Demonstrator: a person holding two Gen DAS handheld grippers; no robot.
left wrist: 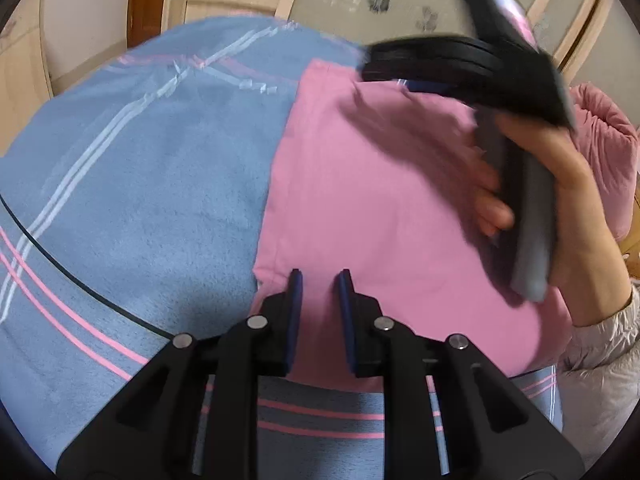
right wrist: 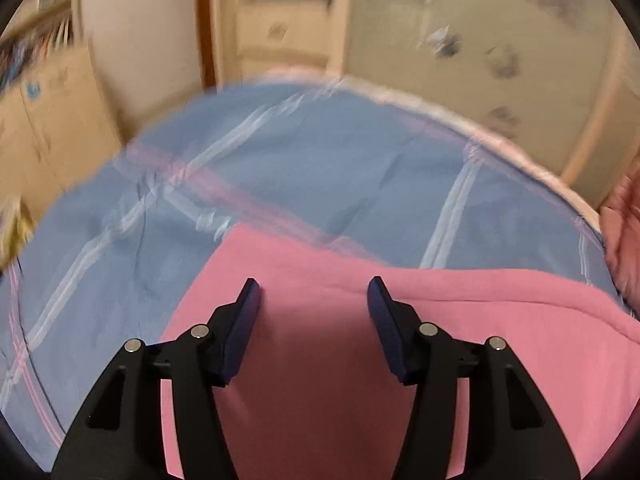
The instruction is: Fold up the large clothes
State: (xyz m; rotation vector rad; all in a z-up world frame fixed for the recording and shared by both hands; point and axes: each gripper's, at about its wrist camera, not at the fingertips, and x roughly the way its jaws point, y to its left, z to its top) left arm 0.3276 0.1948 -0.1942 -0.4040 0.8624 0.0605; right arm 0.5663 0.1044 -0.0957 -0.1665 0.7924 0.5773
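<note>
A: Where is the folded pink cotton garment (left wrist: 360,200) lying?

B: On the blue plaid bed sheet (left wrist: 140,160), running lengthwise away, directly under both grippers.

A: Are they gripping it?

B: No. The left gripper (left wrist: 320,280) is hanging narrowly parted over the near edge, nothing pinched; the right gripper (right wrist: 314,286) is hovering half open.

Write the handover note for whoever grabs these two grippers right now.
Left gripper: jaws only a narrow gap apart, nothing between them, poised over the near left edge of the pink garment.
Right gripper: jaws wide apart, empty, over the garment; in the left wrist view the person's hand carries it across the far right side.
The garment lies flat as a folded panel on the blue plaid bedspread.
Done: it looks at least partly folded; how many folds, I cannot tell.
Left: probably one more fold or smoothing; neither gripper has a grip yet.
</note>
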